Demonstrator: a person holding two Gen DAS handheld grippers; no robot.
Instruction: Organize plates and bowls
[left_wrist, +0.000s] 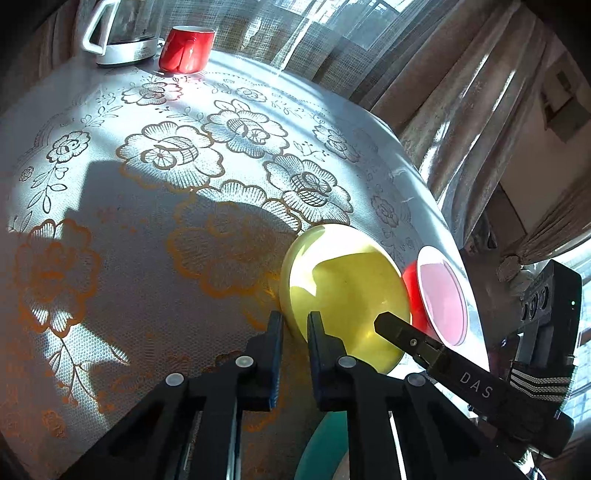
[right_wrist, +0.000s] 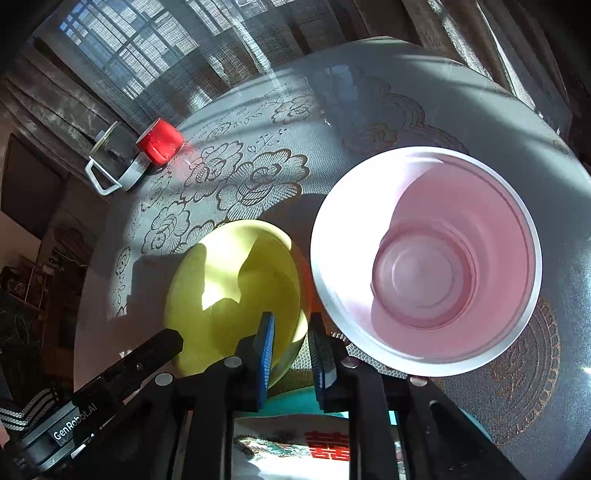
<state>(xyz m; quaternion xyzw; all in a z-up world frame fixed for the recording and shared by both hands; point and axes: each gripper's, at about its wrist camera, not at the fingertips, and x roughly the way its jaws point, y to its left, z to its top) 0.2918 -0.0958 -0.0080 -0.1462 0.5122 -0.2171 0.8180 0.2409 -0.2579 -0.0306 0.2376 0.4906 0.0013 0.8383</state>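
A yellow bowl (left_wrist: 347, 291) sits on the lace tablecloth, with a red bowl with a pink-white inside (left_wrist: 441, 295) close on its right. In the left wrist view my left gripper (left_wrist: 295, 325) straddles the yellow bowl's near-left rim with a narrow gap; no clamp is visible. In the right wrist view my right gripper (right_wrist: 291, 328) straddles the yellow bowl's (right_wrist: 236, 295) right rim, beside the red bowl (right_wrist: 424, 266). The right gripper's finger (left_wrist: 399, 332) shows over the yellow bowl. A teal-rimmed plate (right_wrist: 295, 402) lies under the fingers.
A red mug (left_wrist: 186, 50) and a glass kettle (left_wrist: 122, 33) stand at the table's far edge, by the curtains. The table edge (left_wrist: 436, 206) drops off on the right. The left gripper's body (right_wrist: 110, 376) shows at lower left in the right wrist view.
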